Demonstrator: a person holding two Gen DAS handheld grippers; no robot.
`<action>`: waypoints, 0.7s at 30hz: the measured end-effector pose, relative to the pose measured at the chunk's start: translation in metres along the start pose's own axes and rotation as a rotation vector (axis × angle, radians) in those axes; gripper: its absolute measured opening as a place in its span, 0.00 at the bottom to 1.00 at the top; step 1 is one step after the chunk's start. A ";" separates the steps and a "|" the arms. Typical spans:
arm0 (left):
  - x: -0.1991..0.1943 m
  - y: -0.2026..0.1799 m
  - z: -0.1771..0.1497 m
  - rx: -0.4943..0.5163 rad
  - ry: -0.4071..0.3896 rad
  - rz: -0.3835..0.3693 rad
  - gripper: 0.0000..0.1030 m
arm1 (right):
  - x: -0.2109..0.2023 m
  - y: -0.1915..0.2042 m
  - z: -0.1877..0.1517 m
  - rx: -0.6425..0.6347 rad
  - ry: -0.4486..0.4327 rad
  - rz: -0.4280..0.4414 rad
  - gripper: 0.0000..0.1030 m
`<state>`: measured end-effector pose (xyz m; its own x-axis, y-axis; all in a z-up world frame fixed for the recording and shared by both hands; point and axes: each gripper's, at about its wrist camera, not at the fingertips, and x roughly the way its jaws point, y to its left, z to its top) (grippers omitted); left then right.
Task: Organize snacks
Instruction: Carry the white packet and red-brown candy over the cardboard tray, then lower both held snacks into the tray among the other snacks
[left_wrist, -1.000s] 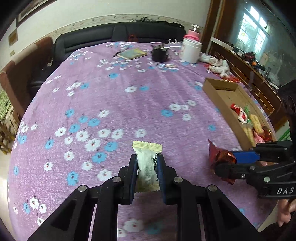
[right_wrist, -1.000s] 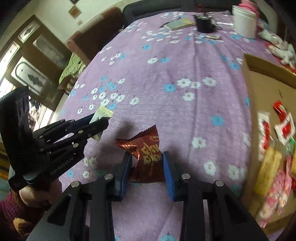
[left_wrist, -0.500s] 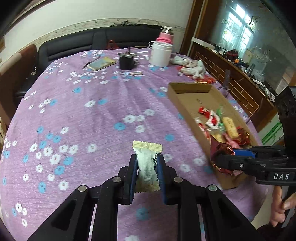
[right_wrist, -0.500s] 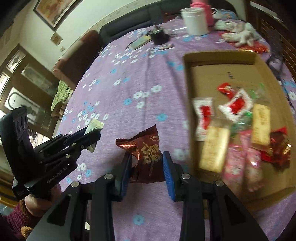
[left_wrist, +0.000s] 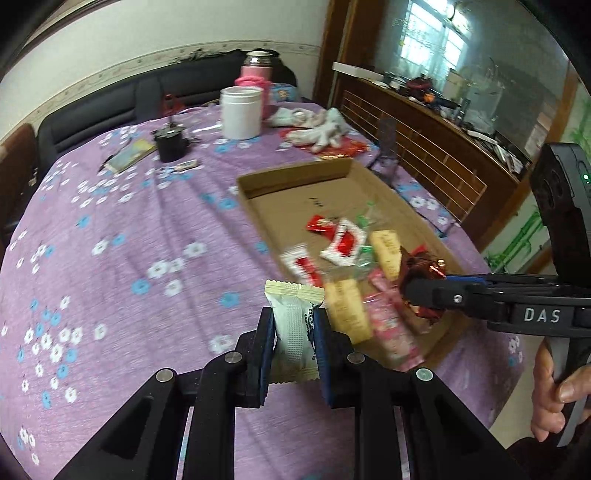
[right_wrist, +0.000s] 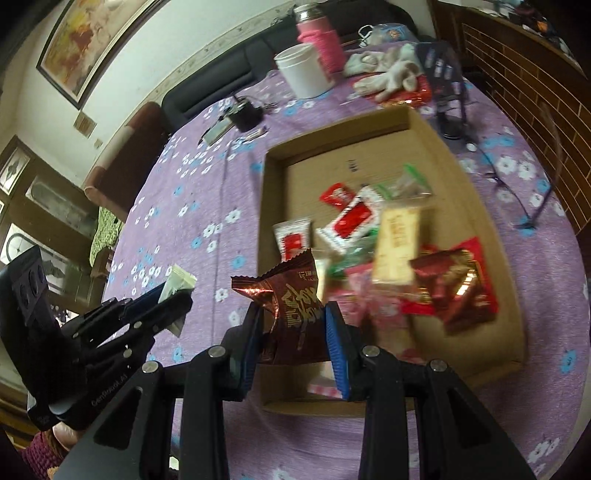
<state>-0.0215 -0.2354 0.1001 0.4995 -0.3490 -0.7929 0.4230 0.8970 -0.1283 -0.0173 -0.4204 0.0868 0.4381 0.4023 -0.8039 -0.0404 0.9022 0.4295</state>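
Both grippers clamp snacks: left gripper (left_wrist: 293, 341) a cream packet (left_wrist: 294, 321), right gripper (right_wrist: 293, 341) a red-brown packet (right_wrist: 291, 306).

I count two grippers, the left gripper (left_wrist: 293, 343) and the right gripper (right_wrist: 291, 341), each clamped on one snack: one cream packet (left_wrist: 293, 325) and one dark red packet (right_wrist: 295, 306). There is one cardboard box (right_wrist: 273, 155), its snacks too blurred and overlapped for an exact count. Past it I see one white jar (left_wrist: 240, 112), one pink flask (left_wrist: 255, 74) and one black cup (left_wrist: 170, 144).
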 end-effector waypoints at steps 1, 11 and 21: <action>0.002 -0.005 0.002 0.006 0.004 -0.006 0.20 | -0.002 -0.004 0.000 0.005 -0.003 -0.004 0.32; 0.024 -0.054 0.014 0.072 0.028 -0.042 0.20 | -0.019 -0.048 0.002 0.059 -0.013 -0.025 0.32; 0.050 -0.074 0.020 0.074 0.050 -0.050 0.20 | -0.023 -0.077 0.004 0.076 0.003 -0.063 0.32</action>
<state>-0.0124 -0.3243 0.0817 0.4390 -0.3771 -0.8155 0.5017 0.8559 -0.1257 -0.0208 -0.4994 0.0738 0.4347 0.3459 -0.8315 0.0555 0.9113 0.4081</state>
